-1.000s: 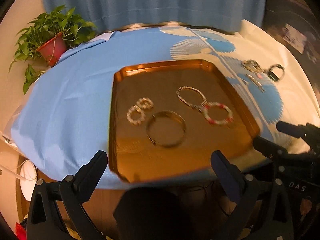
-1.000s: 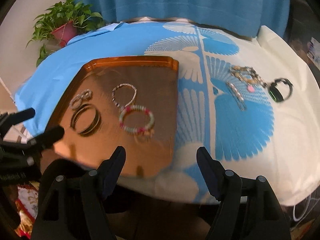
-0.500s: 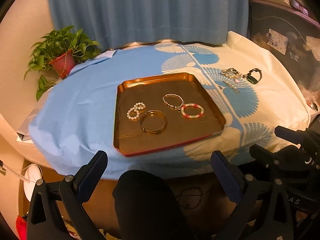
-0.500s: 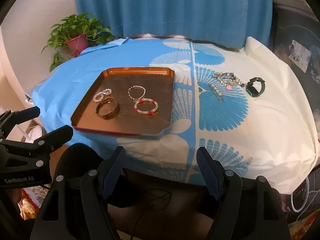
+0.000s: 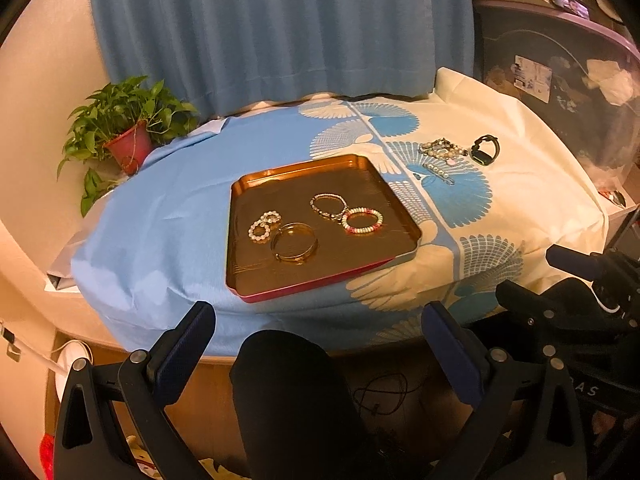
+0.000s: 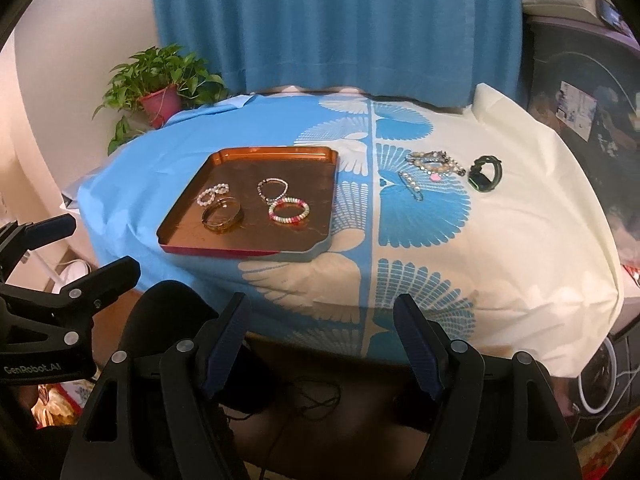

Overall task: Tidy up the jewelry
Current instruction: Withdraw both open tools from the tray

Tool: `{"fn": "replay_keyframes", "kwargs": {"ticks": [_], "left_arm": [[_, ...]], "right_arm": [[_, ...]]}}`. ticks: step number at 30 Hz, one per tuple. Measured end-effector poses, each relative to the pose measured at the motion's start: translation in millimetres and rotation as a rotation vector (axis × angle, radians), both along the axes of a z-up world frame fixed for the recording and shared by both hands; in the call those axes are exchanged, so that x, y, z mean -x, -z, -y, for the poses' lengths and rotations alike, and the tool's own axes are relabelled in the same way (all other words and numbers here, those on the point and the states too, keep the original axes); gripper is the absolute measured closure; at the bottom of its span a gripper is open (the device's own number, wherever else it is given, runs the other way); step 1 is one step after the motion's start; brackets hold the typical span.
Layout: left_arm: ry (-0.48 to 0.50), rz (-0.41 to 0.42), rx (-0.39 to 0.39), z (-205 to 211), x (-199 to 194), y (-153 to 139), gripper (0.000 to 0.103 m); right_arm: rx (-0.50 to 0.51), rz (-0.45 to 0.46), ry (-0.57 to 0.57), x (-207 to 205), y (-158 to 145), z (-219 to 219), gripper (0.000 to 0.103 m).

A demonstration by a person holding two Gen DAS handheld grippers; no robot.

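— So, where does the jewelry sit?

— Mostly on a copper-coloured tray (image 5: 320,276) with a raised rim and clipped corners, at the centre of the left wrist frame, lying on the bench (image 5: 160,248). Four pieces lie on its glossy floor: a pearl bracelet (image 5: 264,226) coiled into two small loops at the left, a plain gold bangle (image 5: 295,243) just below and right of it, a thin beaded bracelet (image 5: 329,205) further up, and a pink-and-white bead bracelet (image 5: 362,221) touching that one's lower right.

— And off the tray?

— On the cream part of the cloth, upper right of the right wrist frame: a tangled cluster of beaded bracelets (image 6: 434,165), a pearl hair clip (image 6: 411,185) just below it, and a dark green bangle (image 6: 485,179) to the right.

— What covers the bench?

— A smooth cloth, plain blue on the left, cream with blue fan shapes on the right. A potted plant (image 5: 128,136) in a red pot stands at upper left, before a pleated blue curtain (image 5: 280,28).

— The tongs?

— Left tongs (image 5: 318,332) and right tongs (image 6: 322,328) are both spread wide and bare, at the bottom of their frames, short of the bench edge.

— Any change from a second ago?

— Both have pulled back: the tray filled far more of each frame then, and looks smaller and sharper now.
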State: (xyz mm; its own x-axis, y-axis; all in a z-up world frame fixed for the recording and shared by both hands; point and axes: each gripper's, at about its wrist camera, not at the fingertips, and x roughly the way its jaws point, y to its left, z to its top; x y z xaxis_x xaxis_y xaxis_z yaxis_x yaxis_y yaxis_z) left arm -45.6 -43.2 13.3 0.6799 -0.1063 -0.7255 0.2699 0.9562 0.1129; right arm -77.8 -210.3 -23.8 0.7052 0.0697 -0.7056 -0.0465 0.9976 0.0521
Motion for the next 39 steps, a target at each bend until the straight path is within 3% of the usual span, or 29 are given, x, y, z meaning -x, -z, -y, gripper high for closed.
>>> {"fn": "replay_keyframes", "kwargs": {"ticks": [22,39], "left_arm": [[-0.002,0.000,-0.001,-1,3,2,0.001],[-0.005,-0.054,-0.002,-1,-28,17,0.001]], "right_arm": [[-0.006,-0.006,0.014,4,1,4,0.029],[-0.016,-0.055,0.042,-23,18,13,0.029]]}}
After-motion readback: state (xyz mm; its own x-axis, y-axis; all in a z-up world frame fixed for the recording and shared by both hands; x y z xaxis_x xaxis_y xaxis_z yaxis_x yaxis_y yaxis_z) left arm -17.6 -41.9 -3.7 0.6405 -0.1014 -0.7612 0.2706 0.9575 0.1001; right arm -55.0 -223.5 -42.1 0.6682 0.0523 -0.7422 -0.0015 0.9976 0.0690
